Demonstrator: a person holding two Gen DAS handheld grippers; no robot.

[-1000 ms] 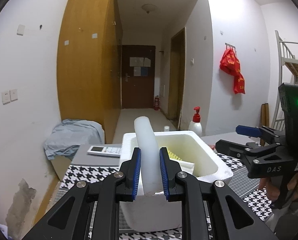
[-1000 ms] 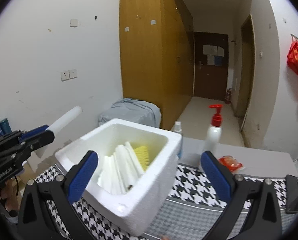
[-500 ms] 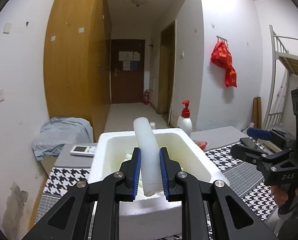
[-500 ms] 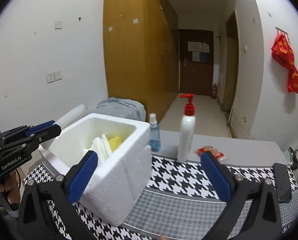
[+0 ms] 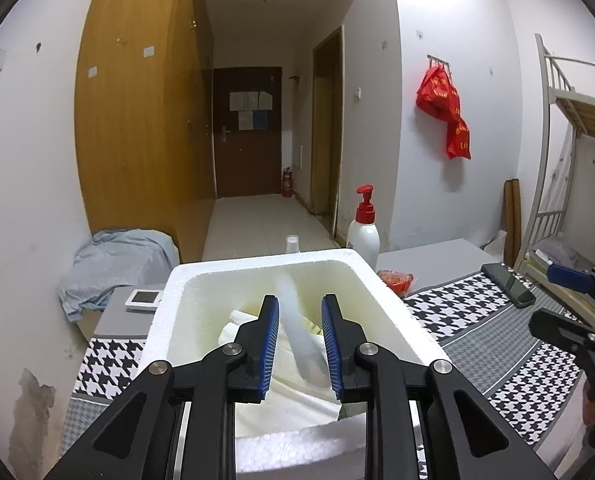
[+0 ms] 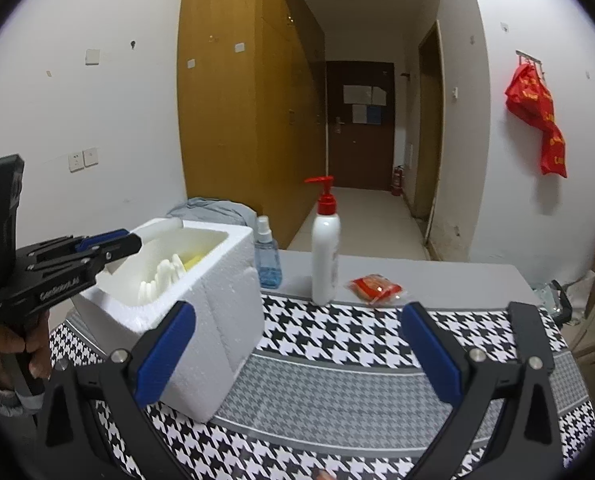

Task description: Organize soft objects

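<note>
The left gripper, jaws opening, lets the white foam tube drop between its pads into the foam box: the release step. The right gripper hangs wide open and empty over the houndstooth cloth; next likely calls for withdrawing clear of the box rim.

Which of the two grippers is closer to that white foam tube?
Left. The left gripper is over the foam box, jaws opening around the white foam tube. The right gripper is off beside the box, open and empty.
</note>
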